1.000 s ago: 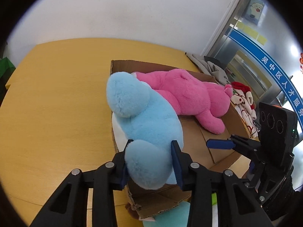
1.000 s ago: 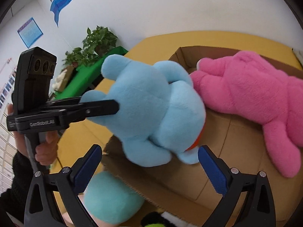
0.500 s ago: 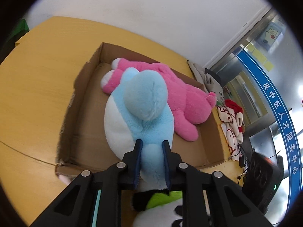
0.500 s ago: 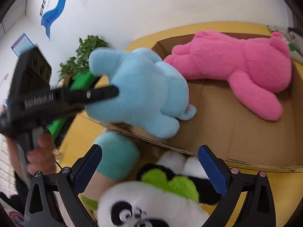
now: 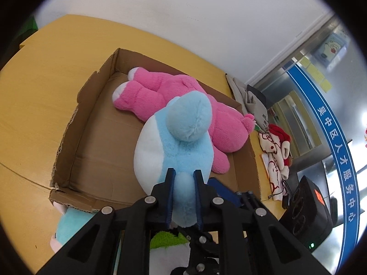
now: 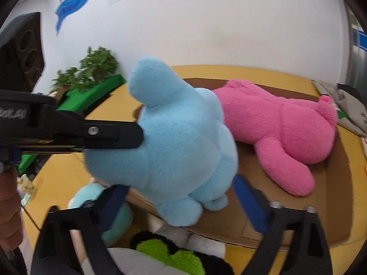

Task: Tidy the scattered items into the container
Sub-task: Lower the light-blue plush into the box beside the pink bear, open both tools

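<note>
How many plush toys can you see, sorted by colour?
Light blue plush, clamped in the left gripper: 1
Pink plush in the cardboard box: 1
Teal plush: 1
Panda plush with green: 1
Total: 4

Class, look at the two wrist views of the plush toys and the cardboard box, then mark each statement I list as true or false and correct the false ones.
1. The left gripper is shut on the blue plush. True.
2. The pink plush lies on the table outside the box. False: it lies inside the box.
3. The right gripper has the blue plush clamped. False: its jaws have just been closing, but the pads stand apart from the plush.
4. A panda plush with green patches lies outside the box's near wall. True.
5. The box is empty. False: the pink plush is in it.
</note>
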### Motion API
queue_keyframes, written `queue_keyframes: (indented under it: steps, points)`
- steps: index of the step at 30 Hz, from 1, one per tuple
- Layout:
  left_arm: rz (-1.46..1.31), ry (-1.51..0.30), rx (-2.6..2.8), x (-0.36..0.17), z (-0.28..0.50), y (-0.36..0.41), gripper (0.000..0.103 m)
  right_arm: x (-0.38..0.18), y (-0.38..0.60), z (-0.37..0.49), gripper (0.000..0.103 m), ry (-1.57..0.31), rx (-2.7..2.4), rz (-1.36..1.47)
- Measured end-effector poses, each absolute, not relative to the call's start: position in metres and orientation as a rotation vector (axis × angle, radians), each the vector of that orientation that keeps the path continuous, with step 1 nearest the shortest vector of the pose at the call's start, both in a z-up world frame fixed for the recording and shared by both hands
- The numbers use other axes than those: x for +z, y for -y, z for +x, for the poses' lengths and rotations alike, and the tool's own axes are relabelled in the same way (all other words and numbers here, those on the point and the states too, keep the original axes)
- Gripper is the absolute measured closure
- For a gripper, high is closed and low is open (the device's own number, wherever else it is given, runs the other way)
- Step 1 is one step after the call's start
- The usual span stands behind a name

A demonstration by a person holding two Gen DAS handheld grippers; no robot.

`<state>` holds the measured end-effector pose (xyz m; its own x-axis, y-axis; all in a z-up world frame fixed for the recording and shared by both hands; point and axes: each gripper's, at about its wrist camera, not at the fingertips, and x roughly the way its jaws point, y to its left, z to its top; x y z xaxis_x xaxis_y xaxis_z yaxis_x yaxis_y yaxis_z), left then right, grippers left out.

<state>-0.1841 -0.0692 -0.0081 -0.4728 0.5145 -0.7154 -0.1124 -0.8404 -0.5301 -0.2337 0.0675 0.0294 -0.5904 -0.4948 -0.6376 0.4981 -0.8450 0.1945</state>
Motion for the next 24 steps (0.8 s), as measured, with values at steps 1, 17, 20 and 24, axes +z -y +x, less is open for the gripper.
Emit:
queue_keyframes:
  steps: [1,17,20,24]
  points:
    - [-1.345,0.607,2.340,-0.008,-0.184,0.070,0.089,0.031,-0.065,-0.230,0.045,-0.027,-2.383,0.931]
    - [-1.256,0.835,2.475,0.009,-0.196,0.080,0.089,0.063,-0.048,-0.239,0.014,-0.087,-2.324,0.771]
    - [-1.248,0.730,2.454,0.014,-0.229,0.074,0.088,0.052,-0.063,-0.275,0.024,-0.001,-2.335,0.860]
    - [-1.198,0.594,2.499,0.026,-0.250,0.076,0.088,0.049,-0.082,-0.303,0.029,0.034,-2.355,0.865]
